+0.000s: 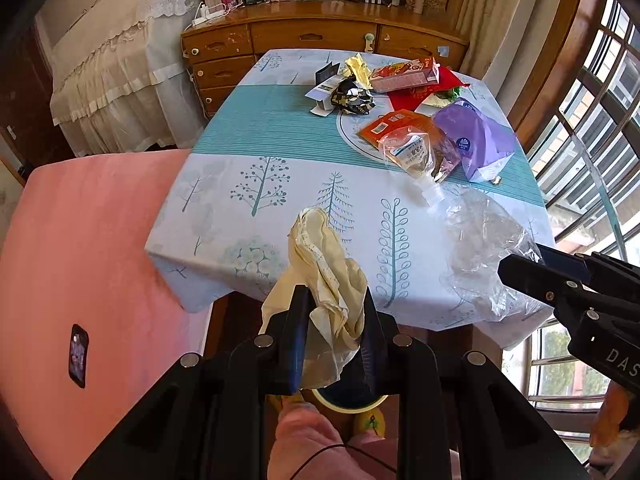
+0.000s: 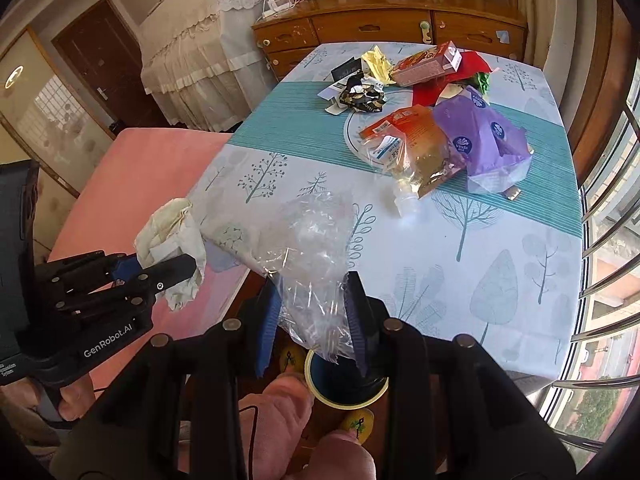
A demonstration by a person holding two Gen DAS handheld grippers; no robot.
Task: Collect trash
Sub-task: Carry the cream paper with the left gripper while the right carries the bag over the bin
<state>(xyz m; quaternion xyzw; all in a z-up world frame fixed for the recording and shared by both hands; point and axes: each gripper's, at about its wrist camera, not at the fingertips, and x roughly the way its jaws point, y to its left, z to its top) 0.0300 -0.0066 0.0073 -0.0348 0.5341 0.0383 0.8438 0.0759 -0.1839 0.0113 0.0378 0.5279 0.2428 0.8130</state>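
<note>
On the left tool (image 2: 188,268), "GenRobot.AI"; purple pack (image 2: 480,140), "Vinda".

A crumpled cream wrapper (image 1: 324,280) hung clamped between the left gripper's (image 1: 335,320) jaws, off the near edge of the counter (image 1: 240,208). A crinkled clear plastic bag (image 2: 312,264) was pinched in the right gripper's (image 2: 314,320) jaws, above a round bin (image 2: 344,384) with a yellow rim and dark inside, standing on the floor below. Farther back on the counter lay a heap of trash: a clear spouted pouch (image 2: 404,168) on its side, a purple tissue pack (image 2: 480,140) at the right, an orange packet (image 2: 400,120), a red carton (image 2: 424,66), a crushed black-and-gold wrapper (image 2: 362,98) and a yellow wrapper (image 2: 376,62) at the far end.
</note>
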